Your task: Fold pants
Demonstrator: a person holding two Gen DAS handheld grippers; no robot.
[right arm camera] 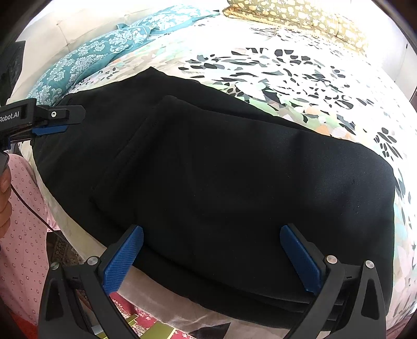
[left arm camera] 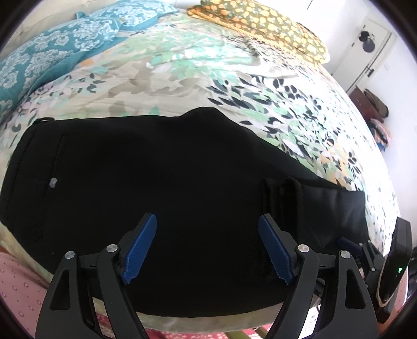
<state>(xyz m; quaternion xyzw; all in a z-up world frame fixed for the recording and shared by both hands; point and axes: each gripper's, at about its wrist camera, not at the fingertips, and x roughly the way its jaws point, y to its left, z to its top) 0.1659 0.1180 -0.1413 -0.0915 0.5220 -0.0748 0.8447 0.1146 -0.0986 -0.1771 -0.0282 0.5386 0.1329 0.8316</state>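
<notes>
Black pants (left arm camera: 156, 156) lie folded into a wide bundle near the front edge of the bed; a pale button shows near their left end. My left gripper (left arm camera: 207, 219) hangs just over them, open, its blue pads (left arm camera: 142, 245) wide apart with only flat cloth below. In the right wrist view the pants (right arm camera: 234, 169) show a layered fold at the near edge. My right gripper (right arm camera: 211, 229) is open too, spread above that edge. The left gripper (right arm camera: 60, 122) shows at the pants' far left end, and the right gripper (left arm camera: 349, 242) at their right end.
A floral bedspread (left arm camera: 182, 78) covers the bed. Teal patterned pillows (left arm camera: 52, 52) lie at the back left, a yellow flowered pillow (left arm camera: 260, 23) at the back right. A white door (left arm camera: 370, 52) stands far right. A person's pink dotted clothing (right arm camera: 23, 234) and a red rug (right arm camera: 146, 320) sit below the bed edge.
</notes>
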